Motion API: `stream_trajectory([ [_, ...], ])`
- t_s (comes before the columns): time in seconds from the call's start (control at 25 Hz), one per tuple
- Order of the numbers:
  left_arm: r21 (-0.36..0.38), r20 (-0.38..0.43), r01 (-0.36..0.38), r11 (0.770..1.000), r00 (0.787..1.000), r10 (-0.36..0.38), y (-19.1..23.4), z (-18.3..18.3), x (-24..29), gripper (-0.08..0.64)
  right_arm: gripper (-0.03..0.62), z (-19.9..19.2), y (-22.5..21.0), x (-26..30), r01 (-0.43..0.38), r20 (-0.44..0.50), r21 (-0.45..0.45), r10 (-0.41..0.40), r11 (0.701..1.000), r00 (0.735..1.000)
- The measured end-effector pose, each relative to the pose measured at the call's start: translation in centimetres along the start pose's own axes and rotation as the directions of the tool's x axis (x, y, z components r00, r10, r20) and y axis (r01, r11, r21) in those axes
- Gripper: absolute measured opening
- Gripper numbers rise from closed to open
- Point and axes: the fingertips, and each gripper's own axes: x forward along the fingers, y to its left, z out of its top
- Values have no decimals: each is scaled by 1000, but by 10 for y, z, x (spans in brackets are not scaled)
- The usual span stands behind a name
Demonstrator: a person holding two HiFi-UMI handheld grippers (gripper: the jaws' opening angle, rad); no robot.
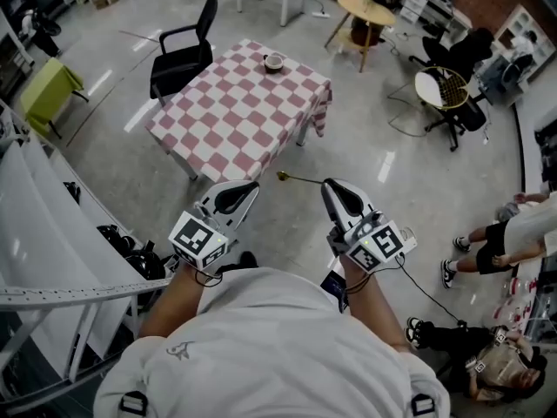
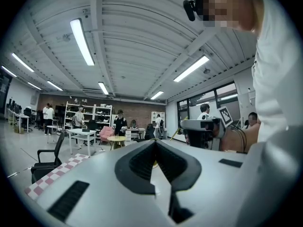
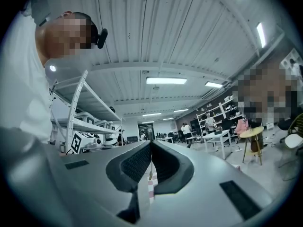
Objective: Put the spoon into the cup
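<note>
A small dark cup (image 1: 273, 61) stands near the far edge of a table with a pink-and-white checked cloth (image 1: 235, 116), well ahead of me. A thin gold spoon (image 1: 298, 179) sticks out sideways to the left from my right gripper (image 1: 329, 185), which is shut on its handle. In the right gripper view the spoon (image 3: 150, 168) shows as a thin sliver hanging between the closed pads of that right gripper (image 3: 150, 143). My left gripper (image 1: 253, 186) is held level beside it, shut and empty. The left gripper (image 2: 155, 142) shows its pads closed together. Both grippers hover over the floor, short of the table.
A black office chair (image 1: 183, 55) stands at the table's far left. White shelving (image 1: 52, 233) runs along my left. A round wooden table (image 1: 365, 11) and a chair with a yellow racket (image 1: 448, 90) are at the back right. People (image 1: 513, 233) are at the right edge.
</note>
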Motion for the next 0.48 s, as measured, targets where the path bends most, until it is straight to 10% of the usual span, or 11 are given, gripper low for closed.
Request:
stream_trajectory([
  [0.48,-10,-22,99,995,995,-100,76,5,7,14,34,-4,-17,69,100,15,12,-100,995,995],
])
